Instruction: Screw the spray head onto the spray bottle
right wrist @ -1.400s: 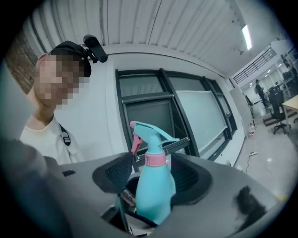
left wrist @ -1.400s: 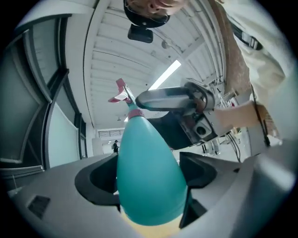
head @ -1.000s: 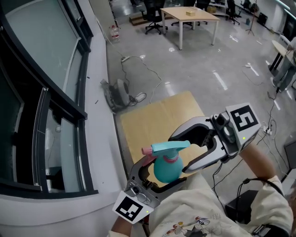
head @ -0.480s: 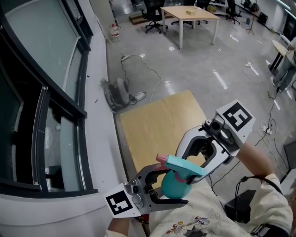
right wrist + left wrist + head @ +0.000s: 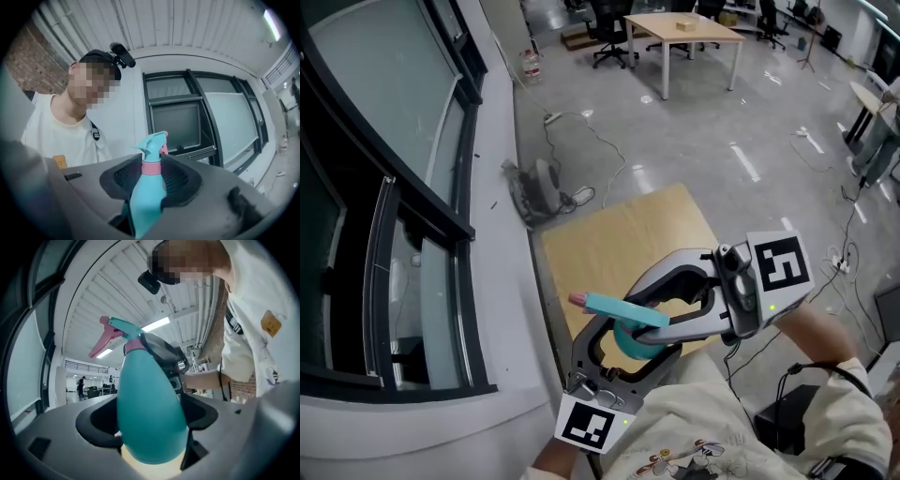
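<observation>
A teal spray bottle point(image 5: 630, 345) is held in the air over the table's near end. My left gripper point(image 5: 637, 345) comes up from below, shut on the bottle's body point(image 5: 150, 413). The teal spray head point(image 5: 614, 307), with its pink nozzle pointing left, sits on the bottle's neck. My right gripper point(image 5: 628, 311) reaches in from the right; its jaws are closing the last bit, with the pads pressed on the pink collar point(image 5: 151, 167) under the spray head point(image 5: 152, 143). In the left gripper view the spray head point(image 5: 119, 329) and its pink trigger stand above the body.
A light wooden table point(image 5: 619, 239) lies below the grippers. A window wall and its grey ledge point(image 5: 502, 244) run along the left. Cables and a small device point(image 5: 539, 187) lie on the floor beyond the table. A desk point(image 5: 684, 33) and office chairs stand far back.
My right gripper's jaws, open round the spray head a second ago, have closed on its collar. Bottle and both grippers dipped towards me, then came back up; the nozzle now points further left.
</observation>
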A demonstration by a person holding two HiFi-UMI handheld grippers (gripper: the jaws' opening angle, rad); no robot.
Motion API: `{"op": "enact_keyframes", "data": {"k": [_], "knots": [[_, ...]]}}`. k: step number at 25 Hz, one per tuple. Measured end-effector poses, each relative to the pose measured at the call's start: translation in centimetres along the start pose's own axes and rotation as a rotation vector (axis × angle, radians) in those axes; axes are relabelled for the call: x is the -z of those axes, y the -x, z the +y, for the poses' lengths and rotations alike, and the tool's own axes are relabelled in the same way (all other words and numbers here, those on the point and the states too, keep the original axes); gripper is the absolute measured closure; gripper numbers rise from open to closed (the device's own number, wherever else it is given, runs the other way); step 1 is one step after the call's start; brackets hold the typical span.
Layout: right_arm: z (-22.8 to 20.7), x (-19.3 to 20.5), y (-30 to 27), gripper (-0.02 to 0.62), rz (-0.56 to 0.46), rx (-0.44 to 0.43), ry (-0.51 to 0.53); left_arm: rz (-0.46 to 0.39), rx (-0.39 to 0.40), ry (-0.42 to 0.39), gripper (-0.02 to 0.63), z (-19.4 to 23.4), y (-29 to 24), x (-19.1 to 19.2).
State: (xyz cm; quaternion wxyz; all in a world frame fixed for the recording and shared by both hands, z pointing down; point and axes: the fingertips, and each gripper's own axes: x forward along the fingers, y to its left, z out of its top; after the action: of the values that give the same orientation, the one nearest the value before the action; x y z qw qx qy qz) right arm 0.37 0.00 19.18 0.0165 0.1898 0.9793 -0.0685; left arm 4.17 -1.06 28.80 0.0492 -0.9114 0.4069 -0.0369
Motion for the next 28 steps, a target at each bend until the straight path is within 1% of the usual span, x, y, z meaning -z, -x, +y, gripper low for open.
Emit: {"op": "enact_keyframes", "data": {"k": [2,4,6,8,11,13,15,17,19,20,22,24,25,26,28], "knots": [[0.0,0.4,-0.4,0.466,0.035,0.034,0.051,0.013,-0.028,-0.019,0.196,0.3,-0.3,0.3],[0.0,1.2,-0.8,0.466,0.084,0.064,0.100,0.031,-0.038,-0.039,0.198,0.6,-0.6,0.8],[-0.5,2.6,-0.9,0.466,0.142,0.110,0.137,0.048,-0.052,-0.023,0.198,1.2,-1.1,1.6],[-1.9,4.4,-0.8,0.466,0.172,0.175,0.160,0.063,-0.095,0.018,0.197,2.2,-1.1,3.1],[-5.4,7.3,-0.3,0.466,0.148,0.304,0.179,0.108,-0.191,0.122,0.198,3.6,0.0,6.5],[-8.4,9.7,0.6,0.466,0.126,0.378,0.176,0.159,-0.232,0.164,0.198,3.6,0.7,8.9],[-11.1,12.6,1.3,0.466,0.111,0.422,0.182,0.227,-0.244,0.192,0.198,3.0,1.2,11.3],[-13.6,15.8,1.6,0.466,0.090,0.458,0.176,0.296,-0.235,0.205,0.198,2.3,1.7,13.2],[-16.3,19.4,2.3,0.466,0.078,0.510,0.161,0.333,-0.214,0.201,0.199,1.9,1.8,14.7],[-17.5,21.3,2.8,0.466,0.069,0.537,0.141,0.342,-0.205,0.208,0.199,1.6,1.7,15.3],[-19.4,25.0,4.1,0.466,0.044,0.582,0.070,0.339,-0.204,0.247,0.199,1.4,1.3,16.6],[-20.9,28.8,5.4,0.466,0.039,0.609,0.010,0.332,-0.229,0.288,0.201,1.9,0.8,17.8],[-21.5,30.6,5.9,0.466,0.045,0.621,-0.002,0.328,-0.243,0.312,0.210,2.4,0.5,18.4],[-22.1,32.2,6.3,0.466,0.054,0.632,-0.003,0.326,-0.250,0.336,0.228,2.7,0.1,19.1],[-22.8,34.7,6.8,0.466,0.070,0.654,0.009,0.328,-0.241,0.363,0.318,3.1,-0.8,20.6]]}}
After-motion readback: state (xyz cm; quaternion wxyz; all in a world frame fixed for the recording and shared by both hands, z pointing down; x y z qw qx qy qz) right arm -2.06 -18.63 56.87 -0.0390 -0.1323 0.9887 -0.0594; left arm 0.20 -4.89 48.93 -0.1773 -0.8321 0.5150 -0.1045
